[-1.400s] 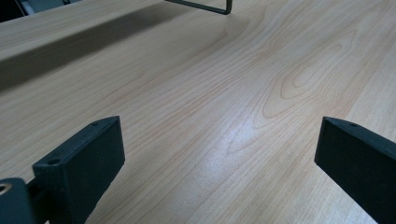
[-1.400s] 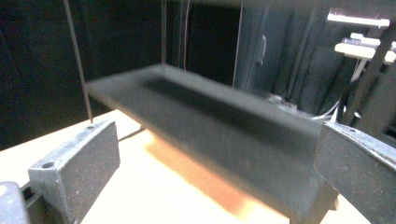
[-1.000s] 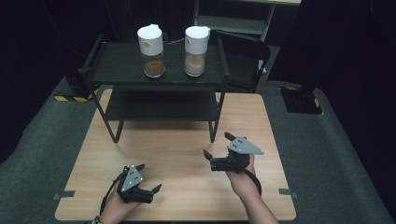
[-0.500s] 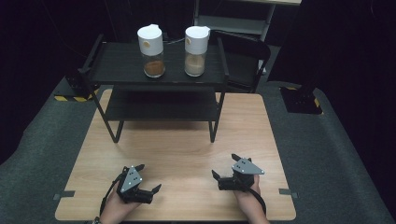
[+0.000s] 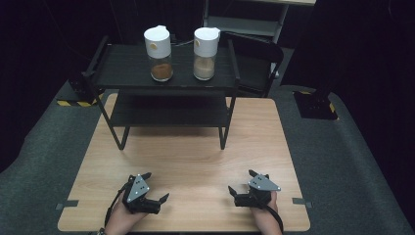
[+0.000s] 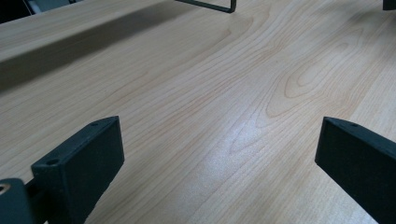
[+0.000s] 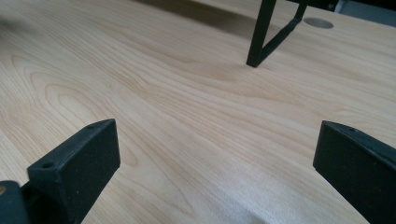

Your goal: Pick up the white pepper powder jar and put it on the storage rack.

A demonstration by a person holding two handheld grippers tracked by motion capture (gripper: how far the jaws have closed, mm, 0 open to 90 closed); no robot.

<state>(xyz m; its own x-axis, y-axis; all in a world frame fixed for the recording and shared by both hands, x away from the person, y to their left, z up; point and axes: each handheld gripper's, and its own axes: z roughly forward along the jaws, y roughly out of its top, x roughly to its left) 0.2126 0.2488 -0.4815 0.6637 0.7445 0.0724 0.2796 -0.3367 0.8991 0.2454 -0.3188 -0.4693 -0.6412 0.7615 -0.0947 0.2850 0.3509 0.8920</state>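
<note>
Two clear jars with white lids stand on the top shelf of a black rack. The left jar holds dark brown powder and the right jar holds paler tan powder. My left gripper rests open near the table's front edge at the left, with nothing between its jaws. My right gripper rests open near the front edge at the right, also empty. In the left gripper view the left gripper frames bare wood. In the right gripper view the right gripper faces a rack leg.
The wooden table lies bare between the grippers and the rack, whose lower shelf holds nothing. A black chair stands behind the rack at the right. Grey carpet surrounds the table, and a black base sits to the right.
My right gripper has drawn back from mid-table toward the front edge and now sits level with the left one. The left gripper has stayed put.
</note>
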